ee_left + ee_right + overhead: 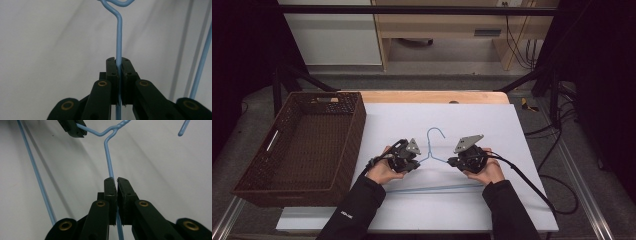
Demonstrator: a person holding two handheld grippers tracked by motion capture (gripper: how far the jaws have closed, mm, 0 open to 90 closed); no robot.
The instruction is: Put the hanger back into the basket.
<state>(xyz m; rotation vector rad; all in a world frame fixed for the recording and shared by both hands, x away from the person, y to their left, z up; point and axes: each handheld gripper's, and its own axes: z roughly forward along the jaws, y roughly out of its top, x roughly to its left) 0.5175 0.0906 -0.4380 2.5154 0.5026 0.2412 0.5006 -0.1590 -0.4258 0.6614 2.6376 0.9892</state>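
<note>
I see a thin light-blue wire coat hanger [432, 150] lying on the white board [492, 125] that covers the wooden table [432, 96], roughly mid-board, a bit toward the near edge. Its hook points at the far edge and its long bottom bar runs along the near side, between my two forearms.

My left gripper [414, 162] is clamped on the hanger's left sloping shoulder; in the left gripper view [118, 72] the jaws are pressed together with the blue wire running straight up between the pads to the twisted neck. My right gripper [453, 161] is on the right sloping shoulder; in the right gripper view [117, 192] the jaws sit very narrow around the wire, and the hanger [108, 152] continues up to the neck, where the left gripper's tip [72, 127] grips the other shoulder. Both grippers sit just beside the neck, near each other but apart.

A dark brown woven wicker basket [354, 125], rectangular, sits at the board's left edge, overlapping the far-left corner. Black cable [532, 187] trails from the right gripper over the board's right edge.
</note>
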